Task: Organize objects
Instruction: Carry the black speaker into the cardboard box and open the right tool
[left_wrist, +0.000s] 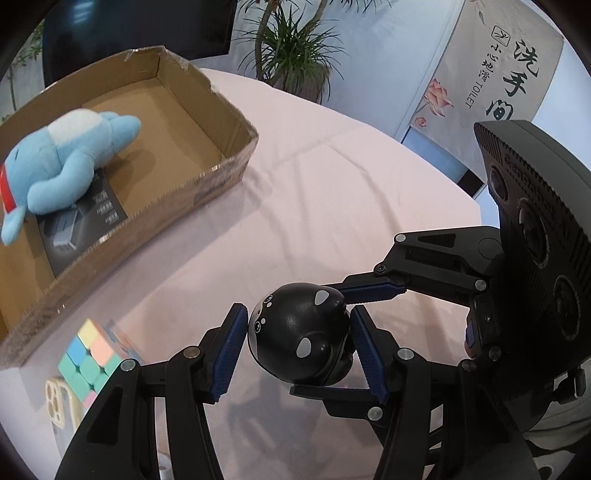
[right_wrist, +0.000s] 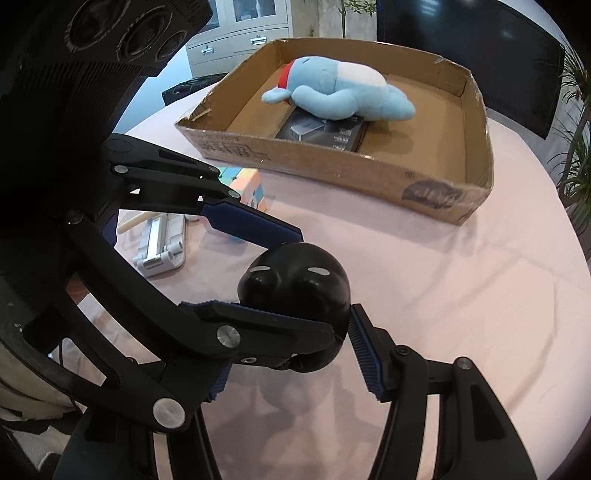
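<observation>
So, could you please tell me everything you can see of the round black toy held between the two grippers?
The black toy is a glossy, rounded figure that looks like hard plastic, with small grey oval marks and tiny pale dots on one side. From the right wrist view it shows two bulges. It hangs above the pink tablecloth, casting a shadow below. The left gripper and the right gripper each clamp it with blue ribbed pads, from crossing directions. It is outside the cardboard box.

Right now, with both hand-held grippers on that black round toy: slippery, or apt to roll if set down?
Probably slippery: the black round toy has a glossy, domed shell, so the left hand-held gripper and right hand-held gripper pinch curved sides. It looks rigid, not squashing under the pads. Set on the pink tablecloth, it may roll or rock.
</observation>
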